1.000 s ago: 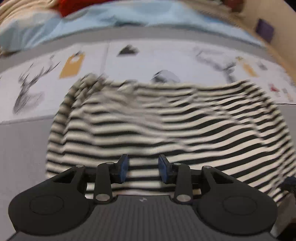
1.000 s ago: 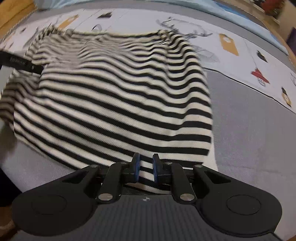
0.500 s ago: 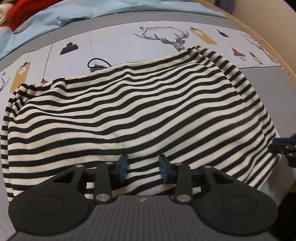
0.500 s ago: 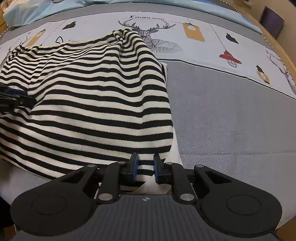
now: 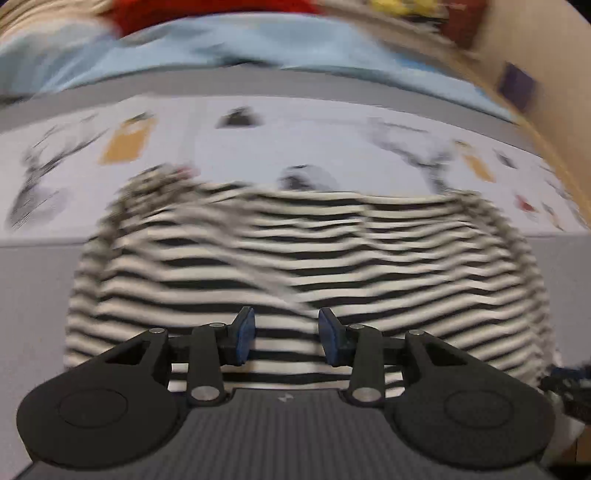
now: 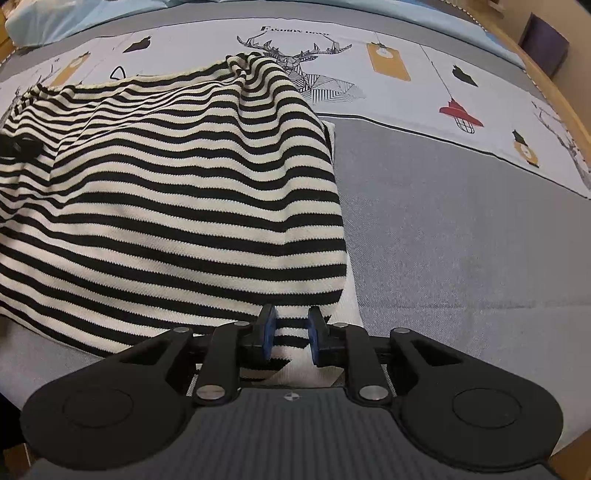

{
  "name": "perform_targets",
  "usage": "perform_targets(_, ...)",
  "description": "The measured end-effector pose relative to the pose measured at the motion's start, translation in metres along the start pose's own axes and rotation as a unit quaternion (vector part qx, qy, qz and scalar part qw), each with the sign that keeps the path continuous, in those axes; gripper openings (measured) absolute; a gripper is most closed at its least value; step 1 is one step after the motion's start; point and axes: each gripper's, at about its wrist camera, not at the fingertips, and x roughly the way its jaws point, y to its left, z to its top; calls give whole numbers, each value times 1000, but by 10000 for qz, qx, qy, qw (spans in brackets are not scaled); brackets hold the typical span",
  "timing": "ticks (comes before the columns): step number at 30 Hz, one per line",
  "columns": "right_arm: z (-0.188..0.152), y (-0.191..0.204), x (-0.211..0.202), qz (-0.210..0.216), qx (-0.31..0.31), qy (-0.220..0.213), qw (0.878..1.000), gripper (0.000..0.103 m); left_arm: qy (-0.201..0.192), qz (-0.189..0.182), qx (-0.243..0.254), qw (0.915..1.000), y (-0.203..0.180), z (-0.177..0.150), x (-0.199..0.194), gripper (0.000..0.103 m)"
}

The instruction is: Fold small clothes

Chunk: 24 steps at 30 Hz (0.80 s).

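A black-and-cream striped garment (image 6: 177, 206) lies spread on the bed; it also fills the middle of the blurred left wrist view (image 5: 295, 266). My left gripper (image 5: 286, 339) sits over the garment's near hem, its blue pads apart with striped cloth showing between them. My right gripper (image 6: 290, 334) is at the garment's near right corner, its pads a narrow gap apart with the hem between them. The left gripper shows as a dark shape at the garment's left edge in the right wrist view (image 6: 16, 147).
The bed cover (image 6: 461, 229) is grey with a white printed band of deer and lamps (image 6: 388, 66). A light blue blanket (image 5: 258, 48) and red cloth (image 5: 207, 11) lie at the far side. A wooden bed edge (image 6: 554, 92) runs along the right.
The left wrist view has swung and is blurred by motion; the garment's far edge has shifted. The right gripper's pads stand slightly wider apart than before. The garment has rippled.
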Motion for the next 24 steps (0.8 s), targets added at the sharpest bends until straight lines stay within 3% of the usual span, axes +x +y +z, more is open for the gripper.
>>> perform_targets(2,-1,2,0,-37,-40,-8,10000,20,504,347,-163,9980,16,-4,18,42)
perform_targets(3,-1,2,-1,-47,-56,-14,10000,20,674,351,-221,9969,22,-7,24,42)
perform_targets(9,-2,0,-2,-22,-52,-32,10000,21,49,96,-471,9988,33,-2,-13,42)
perform_targets(12,-2,1,-2,-22,-88,-25,10000,21,294,-94,-496,9983,41,-11,-23,42)
perform_targets(14,-2,0,-2,-20,-97,-26,9999,21,661,-88,-288,9974,46,-23,-22,42)
perform_targets(17,-2,0,-2,-23,-100,-26,9999,21,887,-51,110,9960,46,-35,-16,42)
perform_targets(19,-2,1,-2,-38,-121,-27,9999,21,1031,7,328,9941,48,-44,-8,48)
perform_targets(24,-4,1,-7,-82,-79,-83,9999,21,673,-20,227,9975,51,-50,-34,48)
